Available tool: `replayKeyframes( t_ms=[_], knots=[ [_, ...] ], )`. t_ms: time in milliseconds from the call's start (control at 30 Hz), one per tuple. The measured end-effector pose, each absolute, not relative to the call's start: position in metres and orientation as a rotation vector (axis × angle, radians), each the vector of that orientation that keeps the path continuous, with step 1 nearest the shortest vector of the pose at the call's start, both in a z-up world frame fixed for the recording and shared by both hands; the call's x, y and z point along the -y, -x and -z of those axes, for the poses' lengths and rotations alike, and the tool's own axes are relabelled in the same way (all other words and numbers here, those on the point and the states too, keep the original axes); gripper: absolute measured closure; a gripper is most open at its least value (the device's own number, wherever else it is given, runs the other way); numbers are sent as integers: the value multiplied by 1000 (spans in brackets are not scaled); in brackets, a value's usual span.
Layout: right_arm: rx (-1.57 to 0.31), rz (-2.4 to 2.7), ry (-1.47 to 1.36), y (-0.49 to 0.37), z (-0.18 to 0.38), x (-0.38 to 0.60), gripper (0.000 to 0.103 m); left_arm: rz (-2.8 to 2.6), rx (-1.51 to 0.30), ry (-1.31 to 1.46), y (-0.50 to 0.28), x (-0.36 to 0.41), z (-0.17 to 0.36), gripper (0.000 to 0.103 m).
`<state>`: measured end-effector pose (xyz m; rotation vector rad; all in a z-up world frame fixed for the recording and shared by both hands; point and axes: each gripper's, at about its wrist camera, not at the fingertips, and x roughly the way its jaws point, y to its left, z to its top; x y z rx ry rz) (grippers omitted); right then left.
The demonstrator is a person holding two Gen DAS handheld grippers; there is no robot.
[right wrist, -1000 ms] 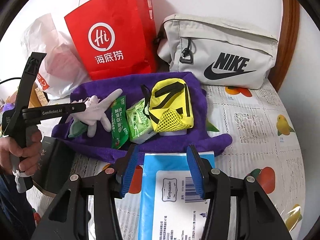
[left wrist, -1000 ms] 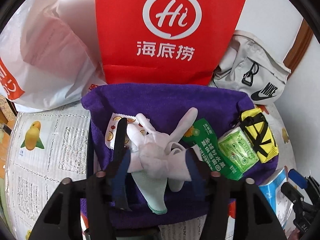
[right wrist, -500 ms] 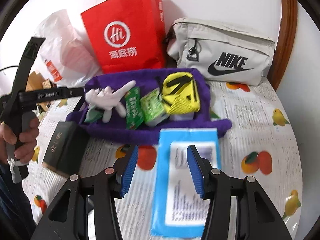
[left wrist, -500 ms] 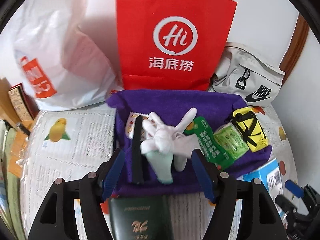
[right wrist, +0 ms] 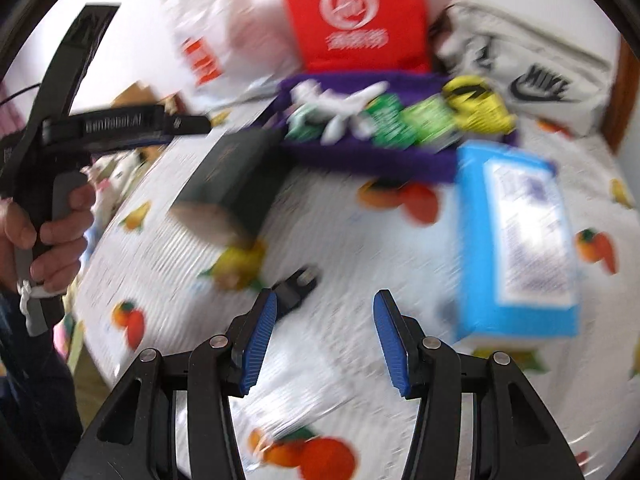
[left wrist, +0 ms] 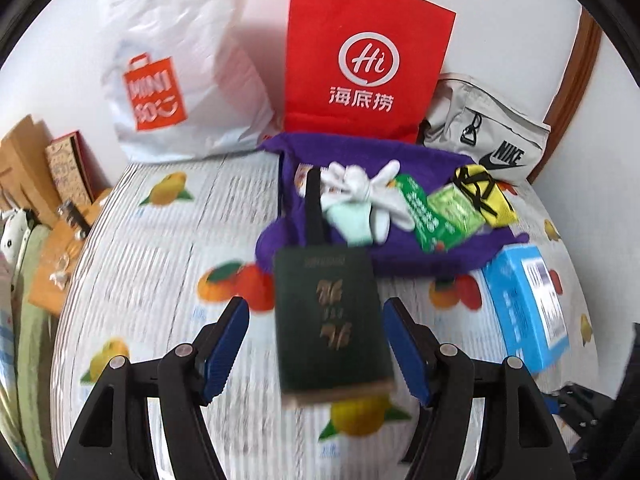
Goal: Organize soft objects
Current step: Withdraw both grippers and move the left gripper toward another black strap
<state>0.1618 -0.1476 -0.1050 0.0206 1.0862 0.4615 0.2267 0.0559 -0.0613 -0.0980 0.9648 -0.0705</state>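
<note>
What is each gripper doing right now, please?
Left gripper: open, holding nothing; dark green book lies between its fingers.
Right gripper: open, empty.

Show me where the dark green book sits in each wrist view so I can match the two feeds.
Left wrist: the dark green book is at centre, lying between the open left tool's fingers, just in front of the purple towel.
Right wrist: the book is left of centre, blurred, at the towel's left end.
Shared landmark: the red Hi paper bag behind the towel.
</note>
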Motion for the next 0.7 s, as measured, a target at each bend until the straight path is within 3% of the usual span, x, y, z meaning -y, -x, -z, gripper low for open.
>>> replayKeyframes(
  t_ms=[400,533,600,667,700],
  knots=[
    [-1116,-394,-14,-117,128,170,53,243,-993,7,-158,-14,102,38],
    [-1098,-338,-20,-107,128,190,53,309,-1008,-19,-149,7,119,60],
    [-1090,-315,-24,-103,128,200,53,337,-1014,-32,-146,16,125,65],
    [-1081,-300,-27,-98,129,209,53,380,-1010,-48,-144,25,128,76],
    [-1071,-294,-30,-95,130,213,53,393,-1014,-56,-143,28,129,76]
  ],
)
